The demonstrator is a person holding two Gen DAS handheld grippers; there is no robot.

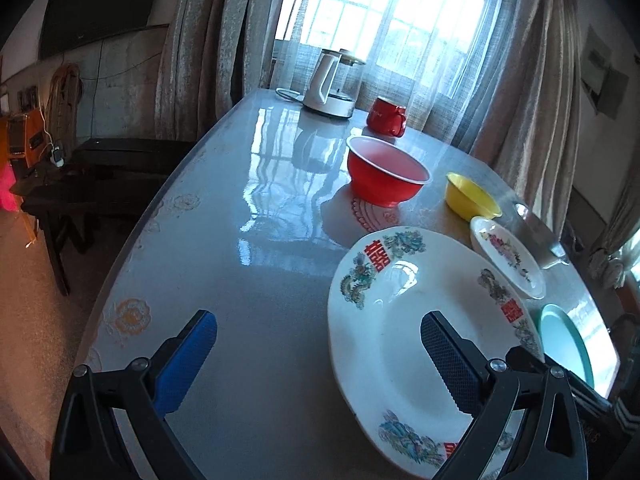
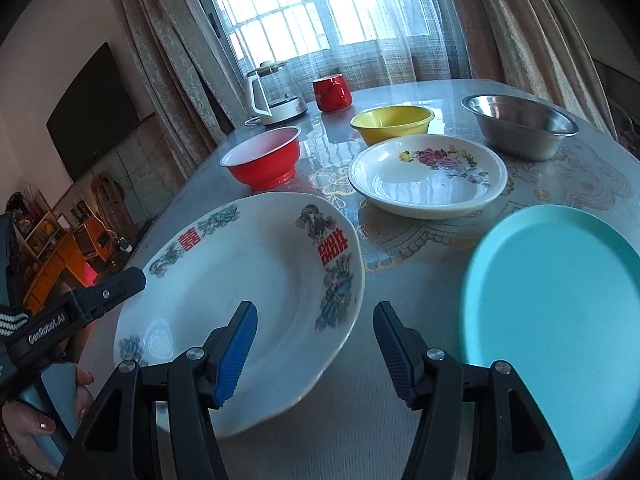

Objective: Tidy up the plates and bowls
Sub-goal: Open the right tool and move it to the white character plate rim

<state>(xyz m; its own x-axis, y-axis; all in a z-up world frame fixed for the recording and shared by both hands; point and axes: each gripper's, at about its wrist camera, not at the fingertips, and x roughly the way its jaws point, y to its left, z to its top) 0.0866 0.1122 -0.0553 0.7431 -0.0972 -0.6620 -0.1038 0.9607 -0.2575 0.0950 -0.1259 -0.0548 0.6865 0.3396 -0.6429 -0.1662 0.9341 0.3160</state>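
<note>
Both grippers were angled down over the desk (image 1: 248, 280), the left gripper (image 1: 318, 364) spread open astride the dragon plate's (image 2: 240, 280) rim, the right gripper (image 2: 316, 354) open and empty between that plate and the teal plate (image 2: 560, 320), with the red bowl (image 2: 262, 162) found beyond the dragon plate.

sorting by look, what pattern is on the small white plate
Pink and purple flowers with green leaves on the small plate, clearest in the right wrist view.
</note>
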